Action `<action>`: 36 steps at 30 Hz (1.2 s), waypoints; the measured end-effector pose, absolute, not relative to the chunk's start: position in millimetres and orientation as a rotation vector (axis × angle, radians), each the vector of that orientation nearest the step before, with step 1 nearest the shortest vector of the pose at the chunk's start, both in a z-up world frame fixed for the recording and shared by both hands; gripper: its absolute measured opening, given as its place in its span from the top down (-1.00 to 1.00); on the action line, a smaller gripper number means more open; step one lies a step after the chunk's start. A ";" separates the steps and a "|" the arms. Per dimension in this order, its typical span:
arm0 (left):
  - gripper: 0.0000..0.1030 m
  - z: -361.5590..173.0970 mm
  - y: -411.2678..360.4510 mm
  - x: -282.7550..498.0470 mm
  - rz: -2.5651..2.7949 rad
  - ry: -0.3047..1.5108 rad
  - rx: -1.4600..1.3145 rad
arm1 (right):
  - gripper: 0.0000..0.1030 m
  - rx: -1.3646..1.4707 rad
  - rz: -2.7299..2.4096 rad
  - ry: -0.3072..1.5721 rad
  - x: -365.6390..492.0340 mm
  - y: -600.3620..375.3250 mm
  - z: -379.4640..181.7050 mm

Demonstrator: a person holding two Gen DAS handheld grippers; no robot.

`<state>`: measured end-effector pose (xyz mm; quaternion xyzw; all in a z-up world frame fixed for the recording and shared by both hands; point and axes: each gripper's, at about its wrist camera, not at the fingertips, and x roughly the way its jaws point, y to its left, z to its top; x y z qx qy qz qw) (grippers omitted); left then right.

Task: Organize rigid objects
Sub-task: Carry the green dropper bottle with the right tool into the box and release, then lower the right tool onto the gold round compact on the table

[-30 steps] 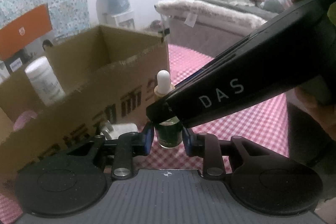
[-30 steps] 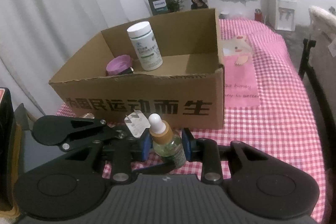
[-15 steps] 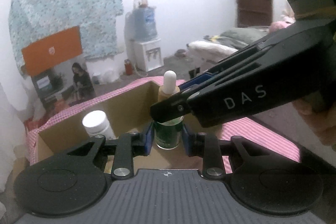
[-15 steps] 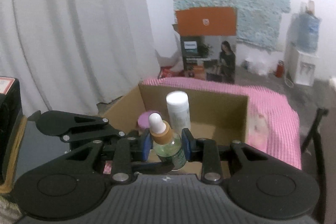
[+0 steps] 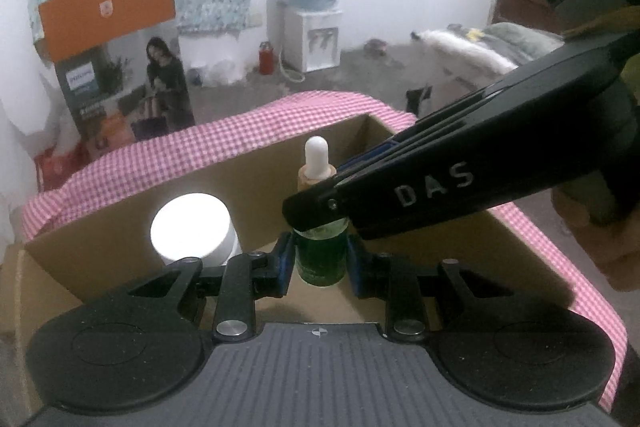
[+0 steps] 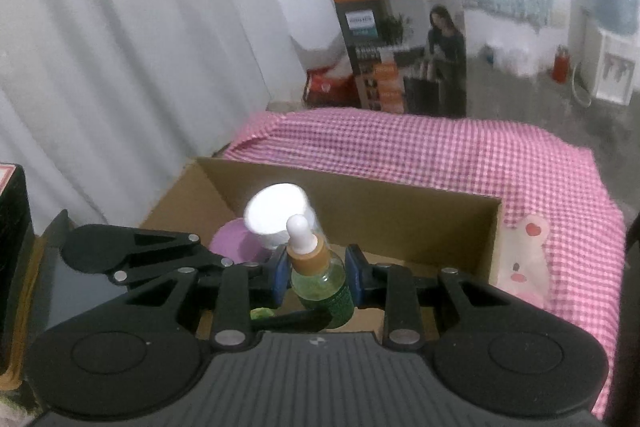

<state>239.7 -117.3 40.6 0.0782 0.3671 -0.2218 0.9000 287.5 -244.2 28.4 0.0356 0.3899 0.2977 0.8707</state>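
You're mid-carry, with both the left gripper (image 5: 318,261) and right gripper (image 6: 318,273) clamped on the green dropper bottle (image 6: 320,279) just above the cardboard box (image 6: 400,203), so next lower it beside the white jar (image 6: 276,213) inside and let go.

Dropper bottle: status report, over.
Both claws, left and right, shut on dropper bottle. Above cardboard box. White bottle and purple lid inside, nearby.

left hand-held gripper (image 5: 318,263) clamped, right hand-held gripper (image 6: 318,277) clamped
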 end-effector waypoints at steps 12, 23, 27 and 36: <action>0.48 37.5 -119.6 247.7 -0.457 0.799 0.158 | 0.58 -0.069 0.563 0.898 328.5 -218.6 -12.8; -0.10 57.7 -113.7 223.5 -0.444 0.738 0.175 | 0.00 -0.068 0.521 0.872 323.5 -222.2 -0.6; -0.38 71.2 -106.9 205.8 -0.441 0.704 0.171 | -0.22 -0.051 0.510 0.809 307.7 -230.5 16.4; -0.87 100.7 -81.8 150.6 -0.434 0.607 0.187 | -0.32 0.109 0.514 0.684 240.3 -266.6 59.0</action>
